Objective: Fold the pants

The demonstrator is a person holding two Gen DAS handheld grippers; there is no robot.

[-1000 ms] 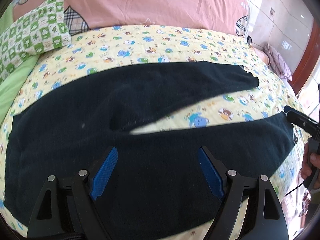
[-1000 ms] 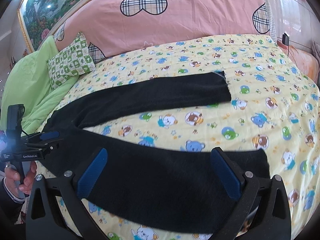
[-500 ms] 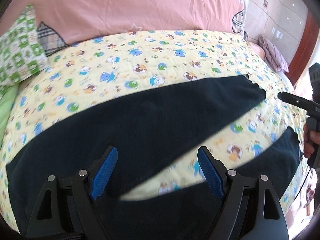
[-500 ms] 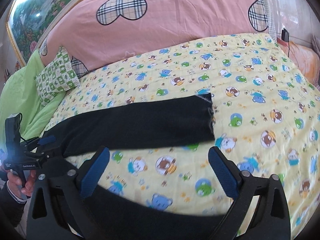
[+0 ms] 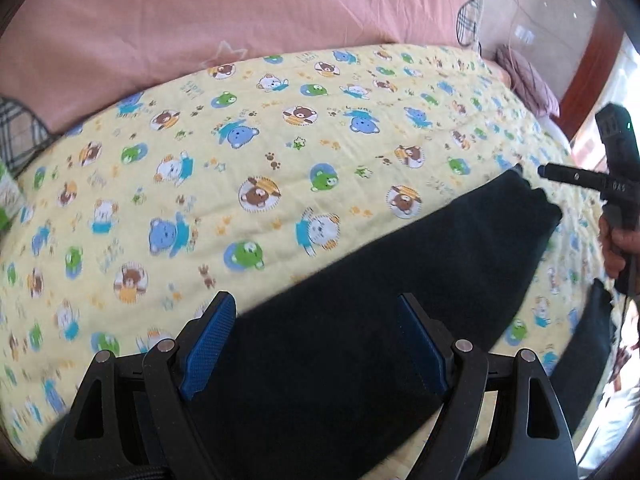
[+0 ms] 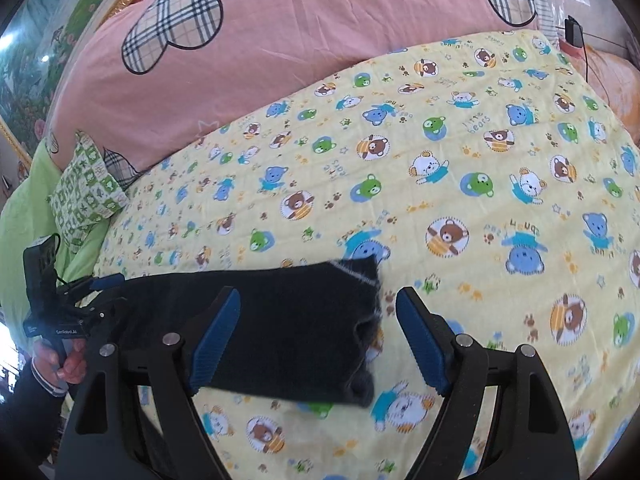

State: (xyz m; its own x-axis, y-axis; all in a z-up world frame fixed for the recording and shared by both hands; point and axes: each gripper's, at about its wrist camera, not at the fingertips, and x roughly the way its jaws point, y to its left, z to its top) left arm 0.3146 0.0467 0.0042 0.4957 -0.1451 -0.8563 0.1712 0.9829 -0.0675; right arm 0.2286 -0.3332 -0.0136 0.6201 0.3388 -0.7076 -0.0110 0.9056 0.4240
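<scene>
Black pants (image 5: 400, 272) lie flat on a yellow bear-print bed cover (image 5: 240, 160). In the left wrist view my left gripper (image 5: 316, 328) is open and empty above the far leg, near its upper part. In the right wrist view my right gripper (image 6: 318, 320) is open and empty over the cuff end of that leg (image 6: 296, 320), with the cuff edge between the fingers. The right gripper also shows at the right edge of the left wrist view (image 5: 576, 178), just beyond the cuff. The left gripper shows at the left of the right wrist view (image 6: 96, 292).
A large pink pillow (image 6: 280, 40) with plaid hearts lies along the head of the bed. A green checked cushion (image 6: 86, 188) and a green blanket (image 6: 24, 216) are at the left. A black device with a cable (image 6: 574, 36) lies at the far right corner.
Both grippers have moved forward from the near pant leg to the far leg, which now fills the lower part of each view. Both stay open and empty.
</scene>
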